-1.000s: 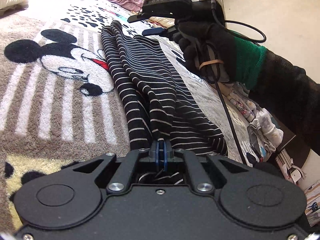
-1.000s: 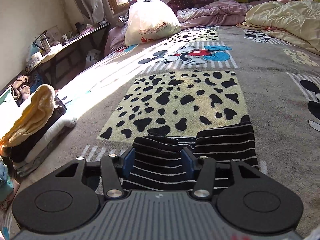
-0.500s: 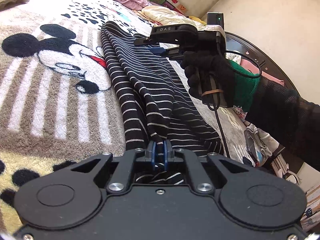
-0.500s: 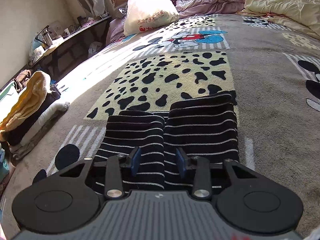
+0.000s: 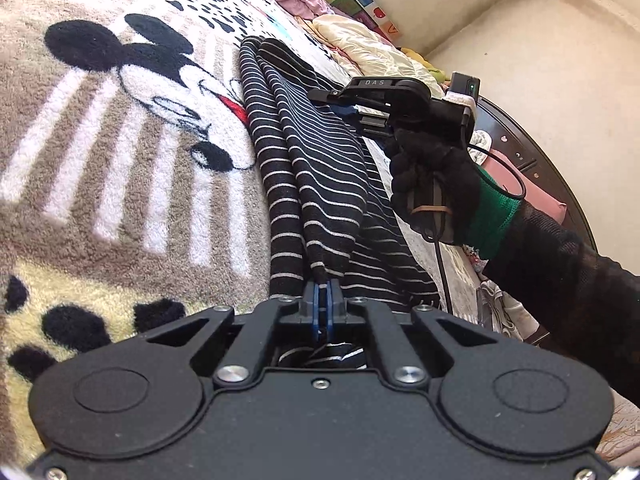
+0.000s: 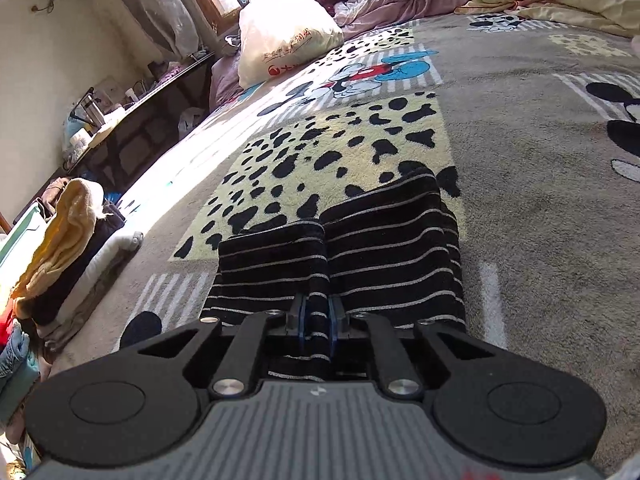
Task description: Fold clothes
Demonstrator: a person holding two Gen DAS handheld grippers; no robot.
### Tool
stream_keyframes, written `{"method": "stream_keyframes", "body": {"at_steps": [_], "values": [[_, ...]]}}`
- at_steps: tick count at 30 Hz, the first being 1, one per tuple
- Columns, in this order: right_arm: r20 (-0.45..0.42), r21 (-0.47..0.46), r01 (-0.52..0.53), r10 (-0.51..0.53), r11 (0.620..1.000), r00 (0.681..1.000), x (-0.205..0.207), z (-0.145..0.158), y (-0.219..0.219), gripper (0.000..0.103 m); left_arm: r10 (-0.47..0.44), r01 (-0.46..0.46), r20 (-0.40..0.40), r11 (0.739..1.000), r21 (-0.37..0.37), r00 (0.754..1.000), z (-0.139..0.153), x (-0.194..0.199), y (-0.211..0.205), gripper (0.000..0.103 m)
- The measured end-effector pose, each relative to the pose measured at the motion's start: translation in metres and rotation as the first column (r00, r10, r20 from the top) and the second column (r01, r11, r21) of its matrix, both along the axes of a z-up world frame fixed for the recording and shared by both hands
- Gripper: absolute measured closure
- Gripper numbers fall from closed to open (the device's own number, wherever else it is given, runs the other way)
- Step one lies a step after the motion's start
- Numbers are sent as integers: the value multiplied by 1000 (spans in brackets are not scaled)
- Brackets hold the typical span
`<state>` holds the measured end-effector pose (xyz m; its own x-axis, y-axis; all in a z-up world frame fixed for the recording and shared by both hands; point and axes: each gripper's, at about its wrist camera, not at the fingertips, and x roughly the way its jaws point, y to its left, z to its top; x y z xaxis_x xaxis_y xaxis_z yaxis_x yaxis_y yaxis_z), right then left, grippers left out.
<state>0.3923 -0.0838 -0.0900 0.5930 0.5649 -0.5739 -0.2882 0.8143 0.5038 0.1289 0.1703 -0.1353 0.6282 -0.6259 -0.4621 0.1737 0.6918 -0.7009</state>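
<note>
Garment: our black-and-white striped clothing [image 5: 316, 184] lies bunched lengthwise on the cartoon-print blanket [image 5: 120, 168].
Left gripper [image 5: 322, 300]: we pinch one end's fabric tight.
Right gripper [image 6: 318, 316]: we clamp a fold at the opposite end, gloved hand [image 5: 436, 184] above the blanket.

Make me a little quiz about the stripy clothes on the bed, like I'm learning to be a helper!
1. True or false: the left tongs are shut on the striped garment.
2. What do the right tongs pinch? A) striped garment B) white bag C) yellow towel
3. Fill in: the garment lies on a cartoon mouse ____.

Key: 1 true; 2 A; 3 blanket.
</note>
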Motion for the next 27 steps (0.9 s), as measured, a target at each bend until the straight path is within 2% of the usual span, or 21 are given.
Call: {"method": "stream_keyframes", "body": {"at_steps": [2, 3, 5, 7, 11, 12, 15, 19, 20, 21, 22, 25, 27], "values": [[32, -26, 1, 0, 1000, 999, 1, 6, 4, 68, 4, -4, 12, 1000, -6, 1000, 3, -1, -1, 99], [59, -59, -8, 11, 998, 998, 1, 10, 9, 68, 1, -1, 17, 1000, -11, 1000, 4, -1, -1, 92], [127, -149, -50, 69, 987, 989, 1, 19, 23, 68, -3, 4, 17, 1000, -16, 1000, 4, 0, -2, 90], [162, -227, -104, 142, 968, 976, 3, 24, 37, 68, -8, 8, 8, 1000, -22, 1000, 3, 2, -2, 90], [192, -340, -208, 284, 917, 940, 14, 31, 64, 61, -11, 11, -6, 999, -32, 1000, 0, 5, -4, 90], [194, -362, -234, 319, 902, 928, 17, 33, 71, 55, -13, 12, -8, 999, -34, 1000, 0, 5, -3, 90], [168, -416, -320, 417, 852, 893, 22, 34, 90, 49, -15, 14, -16, 999, -46, 1000, -2, 7, -2, 90], [104, -485, -399, 504, 778, 857, 27, 26, 107, 49, -21, 20, -20, 998, -51, 1000, -2, 8, -1, 90], [90, -492, -413, 517, 766, 851, 28, 24, 109, 58, -23, 22, -20, 998, -51, 1000, -2, 9, -2, 90], [84, -480, -418, 515, 771, 853, 30, 23, 108, 82, -25, 24, -21, 998, -50, 999, -2, 9, -2, 90], [89, -470, -421, 516, 776, 852, 29, 24, 107, 90, -26, 25, -21, 998, -50, 999, -3, 10, -2, 90], [149, -457, -403, 515, 793, 844, 23, 32, 102, 95, -27, 26, -24, 998, -49, 999, -2, 10, -2, 90], [203, -401, -375, 481, 836, 853, 21, 43, 94, 95, -26, 25, -24, 999, -49, 999, -2, 10, -2, 90]]}}
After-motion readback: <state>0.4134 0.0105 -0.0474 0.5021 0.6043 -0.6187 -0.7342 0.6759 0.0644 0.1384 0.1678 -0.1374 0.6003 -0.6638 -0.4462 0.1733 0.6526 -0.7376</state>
